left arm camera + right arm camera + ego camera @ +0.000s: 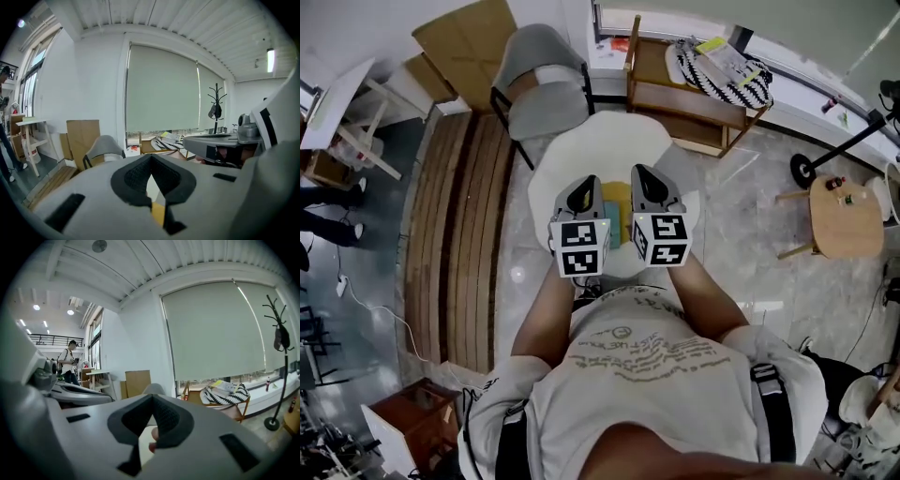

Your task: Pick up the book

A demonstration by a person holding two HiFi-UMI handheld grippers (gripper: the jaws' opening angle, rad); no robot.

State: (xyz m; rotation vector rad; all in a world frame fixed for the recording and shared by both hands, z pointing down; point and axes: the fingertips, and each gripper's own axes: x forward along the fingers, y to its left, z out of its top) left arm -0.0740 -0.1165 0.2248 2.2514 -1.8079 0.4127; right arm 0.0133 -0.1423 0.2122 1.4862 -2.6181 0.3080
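Both arms out over the white desk (609, 141); left gripper (587, 181) and right gripper (641, 172) side by side above it, close but apart; each carries its marker cube (579, 248) on the end nearest my chest; both point away from me across the desk, tipped a little downward.

Left fingers (133, 180) clenched, tips meeting, nothing caught between them; through the slot behind the tips a strip of the yellow book (158, 213) shows below. Right fingers (169, 420) clenched tip to tip as well, on nothing; a small pinkish shape with a red spot shows through their slot; cannot tell what it is.

Book (617, 200) lies flat near the middle of the desk, seen in the gap between my two grippers and partly hidden under them; it is in neither grip.

Round the desk:
- grey chair (539, 89) at the desk's far edge, toward its left
- cardboard sheets (469, 42) beyond the desk, behind that chair
- wooden rack (666, 94) beyond the desk to the right, with a black-and-white striped cushion (727, 75) on top
- slatted wooden boards (455, 244) on the floor left of the desk
- small round wooden table (844, 216) well right of the desk
- coat stand (279, 338) also off to the desk's right
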